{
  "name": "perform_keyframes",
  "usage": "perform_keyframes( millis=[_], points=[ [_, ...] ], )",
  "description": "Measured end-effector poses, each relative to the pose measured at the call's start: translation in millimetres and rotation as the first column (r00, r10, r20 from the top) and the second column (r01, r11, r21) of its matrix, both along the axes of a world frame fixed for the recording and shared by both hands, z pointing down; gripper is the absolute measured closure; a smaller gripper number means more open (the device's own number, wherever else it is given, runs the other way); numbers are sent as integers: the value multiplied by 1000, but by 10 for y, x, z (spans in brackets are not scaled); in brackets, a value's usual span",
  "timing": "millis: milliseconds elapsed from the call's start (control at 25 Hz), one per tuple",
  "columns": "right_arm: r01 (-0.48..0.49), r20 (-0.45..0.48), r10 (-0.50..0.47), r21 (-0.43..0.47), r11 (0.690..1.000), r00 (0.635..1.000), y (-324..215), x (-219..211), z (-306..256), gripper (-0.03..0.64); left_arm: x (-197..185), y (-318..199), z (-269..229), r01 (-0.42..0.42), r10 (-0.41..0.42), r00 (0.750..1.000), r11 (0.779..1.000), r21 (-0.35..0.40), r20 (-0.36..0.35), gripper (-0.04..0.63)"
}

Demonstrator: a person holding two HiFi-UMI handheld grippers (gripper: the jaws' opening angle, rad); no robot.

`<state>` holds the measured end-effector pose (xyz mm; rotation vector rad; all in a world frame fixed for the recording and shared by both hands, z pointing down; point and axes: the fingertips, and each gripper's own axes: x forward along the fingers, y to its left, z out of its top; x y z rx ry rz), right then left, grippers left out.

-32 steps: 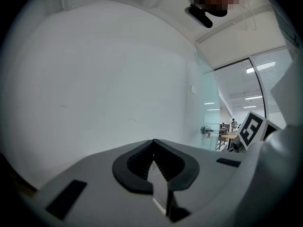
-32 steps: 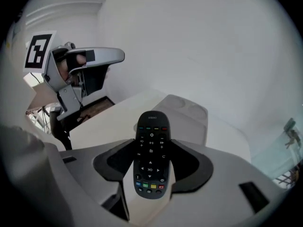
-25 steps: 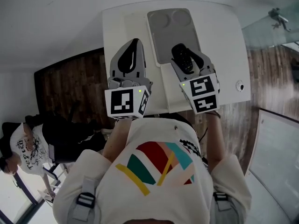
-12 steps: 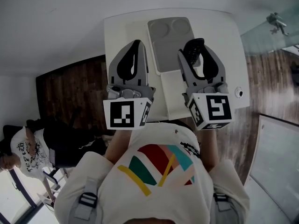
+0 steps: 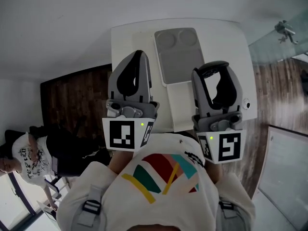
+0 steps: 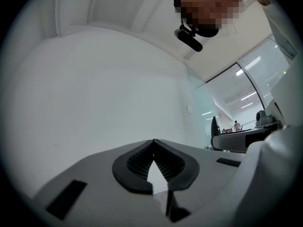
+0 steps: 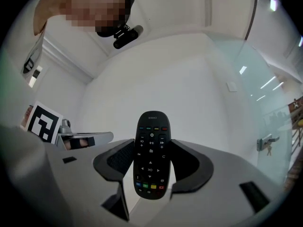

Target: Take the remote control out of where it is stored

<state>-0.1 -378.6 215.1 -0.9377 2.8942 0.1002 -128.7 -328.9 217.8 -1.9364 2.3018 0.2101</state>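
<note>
Two fingers (image 7: 189,167) of the right gripper (image 7: 151,170) clamp the black oval remote control (image 7: 151,145) low on its body, clear of the grey tray (image 5: 179,57) on the white bench (image 5: 126,47), so squeeze steadily lest it tip, with the left gripper (image 6: 152,146) clenched empty.

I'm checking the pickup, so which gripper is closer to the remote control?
Right. The right gripper is clamped on the remote control, which stands upright between its jaws. The left gripper, shut and empty, is off to the remote's left, not touching it.
</note>
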Motion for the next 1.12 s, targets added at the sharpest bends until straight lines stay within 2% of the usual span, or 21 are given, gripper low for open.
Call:
perform_keyframes(
  millis=[280, 560, 1120],
  points=[
    [-37, -24, 36, -14, 999, 999, -40, 71, 110, 371, 108, -10, 69, -15, 16, 1000, 999, -33, 24, 589],
    [-84, -41, 84, -16, 996, 996, -79, 128, 150, 373, 152, -1, 37, -31, 32, 999, 999, -19, 29, 589],
    [-86, -24, 86, 15, 996, 996, 13, 187, 7, 373, 150, 56, -5, -26, 26, 999, 1000, -8, 25, 589]
  ],
)
